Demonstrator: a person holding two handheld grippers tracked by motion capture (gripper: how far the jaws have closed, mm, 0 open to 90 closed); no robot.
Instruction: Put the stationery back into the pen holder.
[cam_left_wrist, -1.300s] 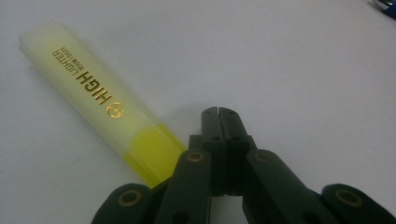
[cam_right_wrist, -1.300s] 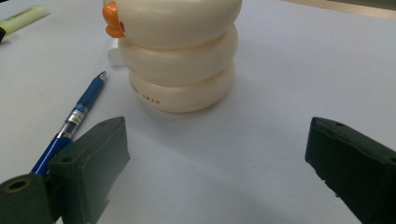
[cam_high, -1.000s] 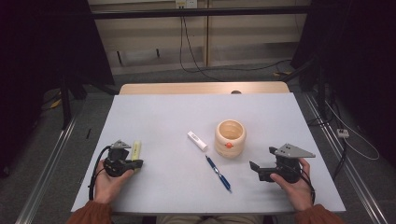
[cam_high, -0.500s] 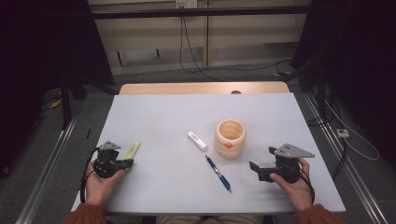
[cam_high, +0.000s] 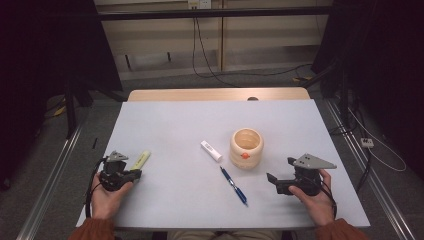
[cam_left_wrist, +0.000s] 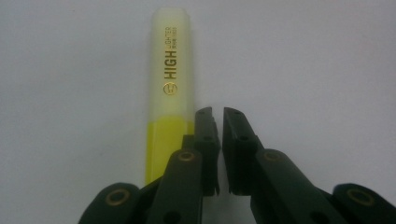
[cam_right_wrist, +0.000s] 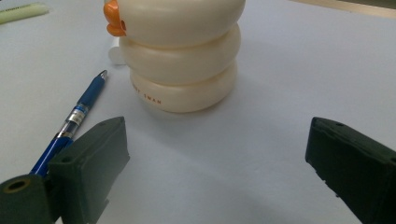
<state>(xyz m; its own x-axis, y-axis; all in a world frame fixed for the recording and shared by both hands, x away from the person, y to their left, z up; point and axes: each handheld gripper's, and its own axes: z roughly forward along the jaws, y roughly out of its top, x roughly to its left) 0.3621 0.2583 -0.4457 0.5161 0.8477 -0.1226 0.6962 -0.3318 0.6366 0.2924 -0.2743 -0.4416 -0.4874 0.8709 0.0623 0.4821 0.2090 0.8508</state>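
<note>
Yellow plastic highlighter (cam_left_wrist: 169, 88) lies flat on the pale grey table (cam_high: 175, 130), just beside the left gripper (cam_left_wrist: 216, 112), whose black jaws are nearly closed on nothing. Right gripper (cam_right_wrist: 215, 140) has its jaws spread wide and empty, facing the cream ringed duck-beaked holder (cam_right_wrist: 180, 56) and blue ballpoint pen (cam_right_wrist: 74, 119).

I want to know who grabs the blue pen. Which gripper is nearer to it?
Right. The right gripper, open, sits just right of the blue pen; the left gripper is far across the table beside the yellow highlighter.
</note>
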